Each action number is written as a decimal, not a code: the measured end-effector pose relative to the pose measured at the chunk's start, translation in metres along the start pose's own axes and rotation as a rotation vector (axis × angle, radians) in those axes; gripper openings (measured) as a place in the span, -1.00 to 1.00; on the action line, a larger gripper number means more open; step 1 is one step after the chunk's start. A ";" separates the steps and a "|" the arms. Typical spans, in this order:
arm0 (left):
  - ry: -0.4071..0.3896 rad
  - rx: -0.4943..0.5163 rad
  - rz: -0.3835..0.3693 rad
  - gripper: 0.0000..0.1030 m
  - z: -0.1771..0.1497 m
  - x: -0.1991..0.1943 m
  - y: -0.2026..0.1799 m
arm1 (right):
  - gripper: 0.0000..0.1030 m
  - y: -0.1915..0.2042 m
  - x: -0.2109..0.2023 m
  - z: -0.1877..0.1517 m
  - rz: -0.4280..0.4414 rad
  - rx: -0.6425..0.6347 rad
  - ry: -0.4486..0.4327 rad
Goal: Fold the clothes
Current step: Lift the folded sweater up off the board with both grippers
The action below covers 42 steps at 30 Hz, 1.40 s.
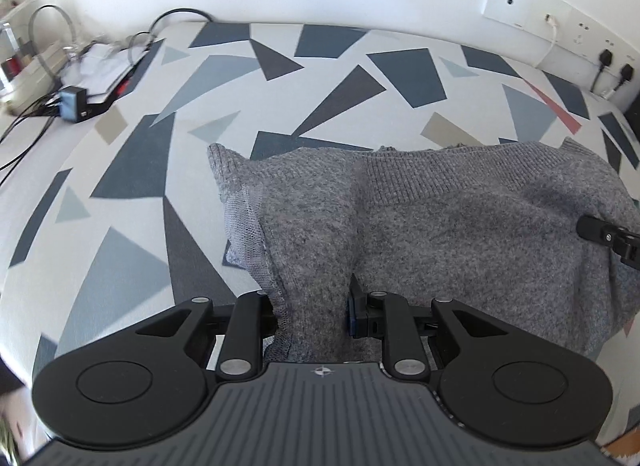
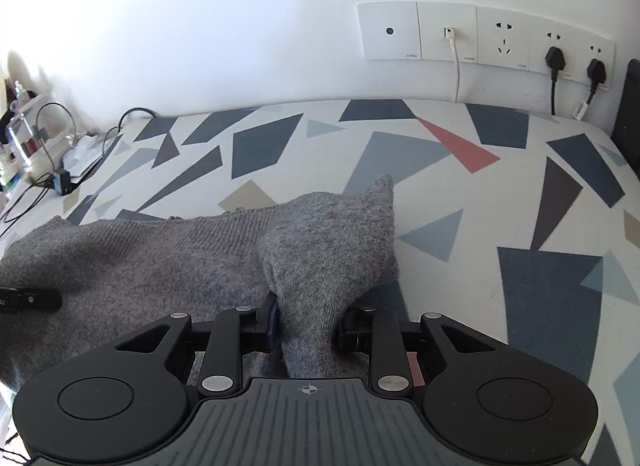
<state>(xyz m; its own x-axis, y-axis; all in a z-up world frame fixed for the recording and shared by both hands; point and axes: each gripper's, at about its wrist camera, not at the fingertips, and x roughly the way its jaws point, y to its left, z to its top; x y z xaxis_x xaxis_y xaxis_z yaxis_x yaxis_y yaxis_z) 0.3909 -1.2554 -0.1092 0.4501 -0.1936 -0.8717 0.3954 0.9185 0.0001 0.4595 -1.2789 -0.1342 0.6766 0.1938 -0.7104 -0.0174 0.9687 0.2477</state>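
The left claw (image 1: 312, 312) pinches the grey sweater (image 1: 460, 234). The right claw (image 2: 306, 324) pinches it too. Only the right view shows all the wall sockets (image 2: 486, 39) above the patterned bed (image 2: 520, 205).

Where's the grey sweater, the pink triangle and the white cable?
grey sweater (image 1: 460, 225), left wrist view, middle of the knit.
pink triangle (image 2: 460, 143), right wrist view, its middle.
white cable (image 2: 458, 69), right wrist view, hanging stretch.

A bed (image 2: 500, 201) with a geometric-patterned sheet carries a grey knit sweater (image 2: 168, 262) and tangled cables (image 2: 36, 193).
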 end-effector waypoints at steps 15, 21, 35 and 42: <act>-0.013 -0.125 0.083 -0.57 -0.004 -0.020 -0.027 | -0.55 -0.032 0.016 0.006 0.155 -0.030 0.044; -0.024 -0.157 0.085 -0.57 -0.001 -0.026 -0.026 | -0.55 -0.033 0.016 0.006 0.163 -0.032 0.044; -0.112 -0.205 0.059 -0.57 -0.006 -0.061 -0.008 | -0.55 -0.012 0.009 0.009 0.184 -0.044 0.035; -0.156 -0.261 0.060 -0.57 -0.031 -0.084 0.026 | -0.55 0.029 0.000 0.012 0.222 -0.130 0.023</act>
<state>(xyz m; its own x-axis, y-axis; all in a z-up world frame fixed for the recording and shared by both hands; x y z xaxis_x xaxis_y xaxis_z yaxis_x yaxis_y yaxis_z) 0.3387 -1.2052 -0.0509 0.5917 -0.1687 -0.7883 0.1545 0.9835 -0.0944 0.4675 -1.2525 -0.1192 0.6290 0.4061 -0.6629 -0.2593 0.9135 0.3135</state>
